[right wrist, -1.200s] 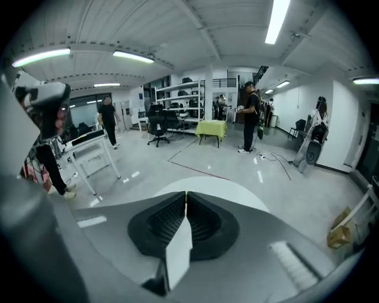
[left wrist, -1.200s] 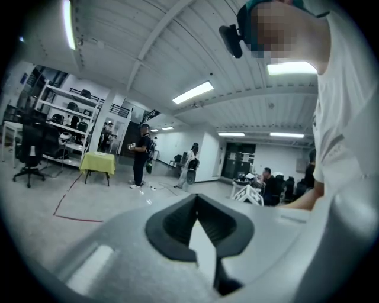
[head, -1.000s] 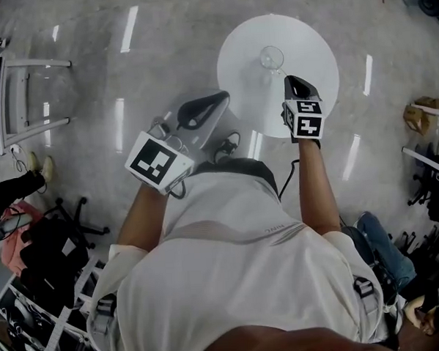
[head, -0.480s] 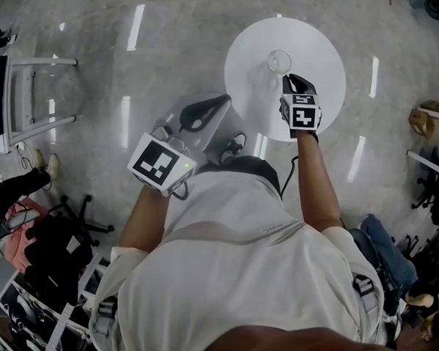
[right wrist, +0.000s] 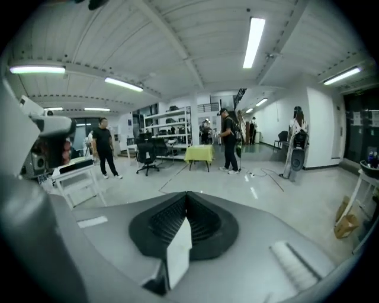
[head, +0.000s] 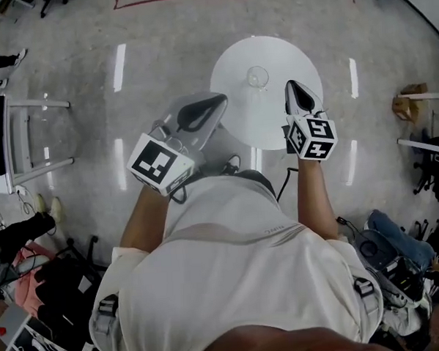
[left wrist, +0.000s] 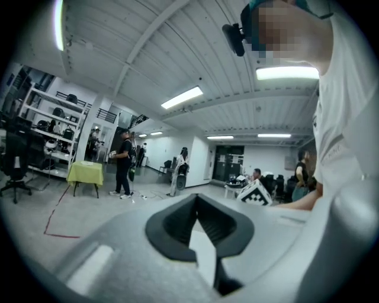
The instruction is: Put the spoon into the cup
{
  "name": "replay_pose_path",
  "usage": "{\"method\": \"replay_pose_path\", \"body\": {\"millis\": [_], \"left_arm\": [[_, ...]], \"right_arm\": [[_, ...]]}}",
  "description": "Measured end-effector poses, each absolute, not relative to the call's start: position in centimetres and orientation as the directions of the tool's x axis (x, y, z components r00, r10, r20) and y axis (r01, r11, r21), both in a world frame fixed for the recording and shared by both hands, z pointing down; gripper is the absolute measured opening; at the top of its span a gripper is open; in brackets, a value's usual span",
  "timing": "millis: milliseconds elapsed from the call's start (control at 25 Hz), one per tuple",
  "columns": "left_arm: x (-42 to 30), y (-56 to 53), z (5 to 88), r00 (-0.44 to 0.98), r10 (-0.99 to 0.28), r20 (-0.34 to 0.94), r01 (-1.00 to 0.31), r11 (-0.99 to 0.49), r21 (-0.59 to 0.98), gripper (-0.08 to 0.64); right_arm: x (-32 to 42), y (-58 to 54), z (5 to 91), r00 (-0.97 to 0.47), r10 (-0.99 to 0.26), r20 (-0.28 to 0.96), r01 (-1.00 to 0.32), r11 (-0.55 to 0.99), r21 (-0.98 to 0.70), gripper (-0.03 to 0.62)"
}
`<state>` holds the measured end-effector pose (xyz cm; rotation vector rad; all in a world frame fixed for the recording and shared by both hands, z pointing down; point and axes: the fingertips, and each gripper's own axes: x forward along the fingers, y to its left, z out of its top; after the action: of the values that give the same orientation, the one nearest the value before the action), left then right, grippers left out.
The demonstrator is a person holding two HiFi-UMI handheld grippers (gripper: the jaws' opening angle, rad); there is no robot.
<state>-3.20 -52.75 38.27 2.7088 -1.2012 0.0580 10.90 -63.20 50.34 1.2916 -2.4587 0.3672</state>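
1. Since half a second ago, my right gripper point(head: 294, 88) has drawn back from the cup point(head: 257, 77). Its tip was just beside the glass then; now it sits over the near right part of the round white table point(head: 234, 111), clearly apart from the cup.
2. My left gripper point(head: 214, 102) has hardly moved. It hangs over the floor at the table's left rim, tip pointing toward the tabletop.
3. The cup is a small clear glass standing upright near the middle of the table, left of my right gripper's tip and beyond it.
4. I can't make out the spoon. In the head view the cup is too small and too transparent to show whether anything stands in it, and no other view shows the tabletop.
5. In the right gripper view the jaws are pressed together with nothing between them. The camera looks out across the room at a green-covered table point(right wrist: 199, 153) and people standing, not at the cup.
6. In the left gripper view the jaws are likewise closed on nothing. My own shirt and arm fill the right side of that view, and my right gripper's marker cube point(left wrist: 256, 193) peeks over the housing.
7. My body hides the floor below me in the head view.
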Motion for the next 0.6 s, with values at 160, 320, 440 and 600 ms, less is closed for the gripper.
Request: {"method": "replay_pose_path", "body": {"millis": [160,320,440,600], "left_arm": [[-1.7,-52.1,35.2,0.722,-0.689,0.058,-0.691,-0.717,0.092,0.002],[-1.8,-51.7,32.4,0.749,-0.662,0.035,-0.663,-0.748,0.036,0.002],[-1.5,-51.1,30.9,0.770,-0.638,0.007,-0.638,-0.770,0.011,0.002],[0.4,-50.4,29.9,0.804,-0.595,-0.012,-0.595,-0.804,-0.017,0.002]], "right_arm": [[12.3,-60.8,43.2,-0.558,-0.779,0.286,-0.827,0.552,-0.108,0.005],[13.5,-58.2,36.9,-0.561,-0.814,0.155,-0.828,0.544,-0.139,0.005],[14.2,-55.7,33.7,-0.545,-0.834,0.087,-0.837,0.536,-0.105,0.005],[15.7,-53.5,31.6,-0.517,-0.855,0.039,-0.855,0.514,-0.070,0.005]]}}
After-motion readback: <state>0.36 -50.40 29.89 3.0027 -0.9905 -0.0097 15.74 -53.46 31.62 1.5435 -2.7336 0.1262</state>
